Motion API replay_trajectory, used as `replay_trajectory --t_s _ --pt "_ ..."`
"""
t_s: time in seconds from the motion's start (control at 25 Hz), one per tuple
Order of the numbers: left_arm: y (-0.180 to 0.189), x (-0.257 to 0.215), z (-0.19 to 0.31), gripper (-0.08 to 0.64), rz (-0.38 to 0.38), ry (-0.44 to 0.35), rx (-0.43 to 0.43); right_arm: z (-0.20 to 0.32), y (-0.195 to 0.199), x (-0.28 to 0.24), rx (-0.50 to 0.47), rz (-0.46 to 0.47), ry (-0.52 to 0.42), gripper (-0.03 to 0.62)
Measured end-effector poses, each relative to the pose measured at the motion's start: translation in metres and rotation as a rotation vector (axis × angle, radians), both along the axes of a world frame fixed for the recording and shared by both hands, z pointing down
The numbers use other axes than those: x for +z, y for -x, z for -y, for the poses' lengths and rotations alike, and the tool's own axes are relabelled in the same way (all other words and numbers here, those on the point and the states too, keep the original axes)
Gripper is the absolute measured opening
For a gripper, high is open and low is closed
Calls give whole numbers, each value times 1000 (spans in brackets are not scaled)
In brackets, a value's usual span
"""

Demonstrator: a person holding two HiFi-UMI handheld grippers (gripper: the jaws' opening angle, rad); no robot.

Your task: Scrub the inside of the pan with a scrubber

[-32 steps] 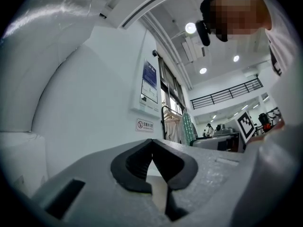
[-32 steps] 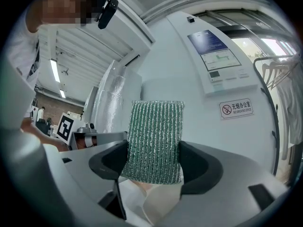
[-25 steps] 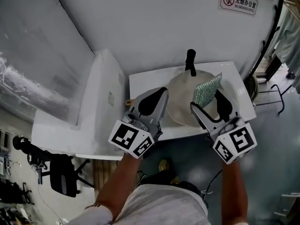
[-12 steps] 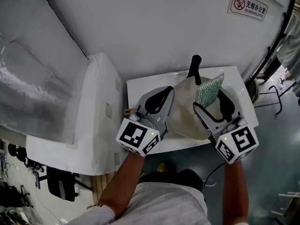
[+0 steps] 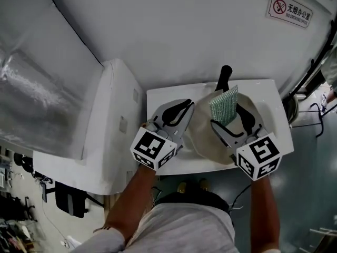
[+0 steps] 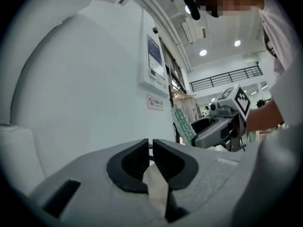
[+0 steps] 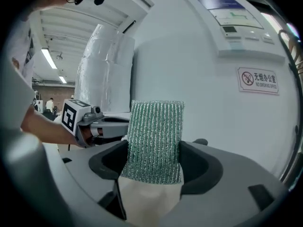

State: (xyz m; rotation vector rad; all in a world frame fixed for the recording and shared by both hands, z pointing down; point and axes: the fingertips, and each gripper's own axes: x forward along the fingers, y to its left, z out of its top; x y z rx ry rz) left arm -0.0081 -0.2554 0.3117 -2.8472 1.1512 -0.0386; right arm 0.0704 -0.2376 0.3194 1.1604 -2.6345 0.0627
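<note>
A cream pan (image 5: 202, 133) with a black handle (image 5: 225, 77) lies on the white table (image 5: 163, 95), partly hidden under both grippers. My right gripper (image 5: 230, 121) hovers over the pan, shut on a green scrubber (image 5: 223, 106) that stands upright between its pads (image 7: 154, 141). My left gripper (image 5: 176, 109) is over the pan's left edge, shut with nothing between its jaws (image 6: 151, 156). The cream pan surface shows below the jaws in both gripper views. From the left gripper view the right gripper (image 6: 215, 129) and the scrubber (image 6: 182, 125) show to the right.
A white padded block (image 5: 108, 115) adjoins the table's left side. A white wall with a no-smoking sign (image 5: 292, 11) rises behind. A small brown object (image 5: 142, 125) lies at the table's left edge. Metal stands (image 5: 310, 73) are at the right.
The view has shifted, and both grippers sit a little closer together over the pan. The right gripper with the scrubber has moved slightly left. The left gripper stays shut.
</note>
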Motion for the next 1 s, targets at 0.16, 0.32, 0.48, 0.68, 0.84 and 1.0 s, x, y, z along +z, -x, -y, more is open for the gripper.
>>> replay_trajectory --t_s 0.16,0.32,0.48,0.68,0.84,1.0 --pt "3 15 4 38 75 25 -4 6 5 20 -44 -44 59 339" --pt "7 36 5 122 156 73 13 12 10 40 -78 -87 118 339" --pt "11 62 7 172 274 108 46 17 17 65 -102 -149 174 339" --pt "9 100 6 237 432 170 120 25 17 100 -102 -235 265 339" --pt "12 140 2 263 588 242 175 32 14 127 -81 -299 341 339" --pt "16 169 0 272 692 285 206 41 11 148 -65 -339 402 339"
